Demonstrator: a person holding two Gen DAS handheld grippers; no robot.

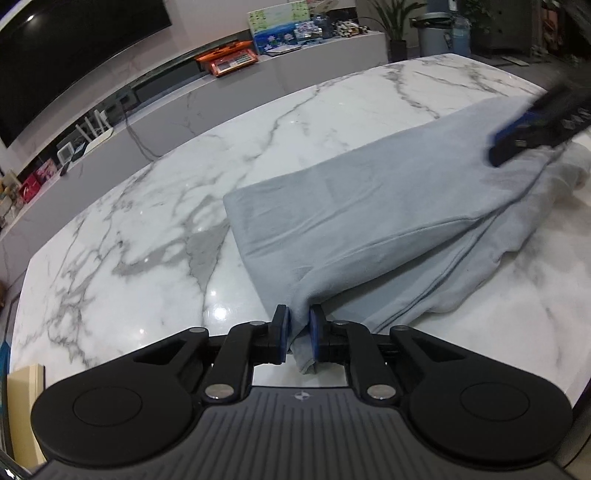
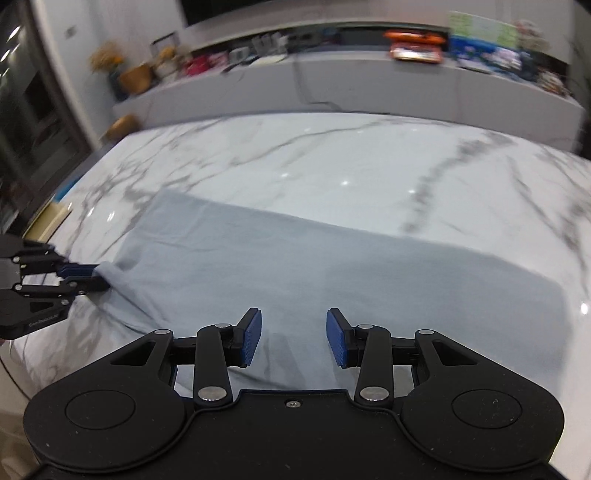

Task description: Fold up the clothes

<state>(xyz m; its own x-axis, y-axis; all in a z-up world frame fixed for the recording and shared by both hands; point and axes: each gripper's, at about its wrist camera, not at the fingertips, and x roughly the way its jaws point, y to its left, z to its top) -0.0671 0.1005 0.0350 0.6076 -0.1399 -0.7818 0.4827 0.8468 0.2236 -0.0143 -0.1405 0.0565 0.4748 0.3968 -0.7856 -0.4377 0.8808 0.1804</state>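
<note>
Left gripper (image 1: 298, 334) pinches the pale grey cotton garment (image 1: 369, 206) on the white marble table (image 1: 147, 221), right gripper (image 2: 294, 338) hovers with jaws apart, no lettering legible.

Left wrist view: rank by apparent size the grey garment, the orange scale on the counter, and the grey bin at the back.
1. grey garment, by far the largest.
2. and 3. orange scale and grey bin look alike; both are far off, so no ranking.

Pale grey garment (image 1: 369, 206), seemingly folded over, flat on marble table (image 1: 147, 221), one corner lifted.
</note>
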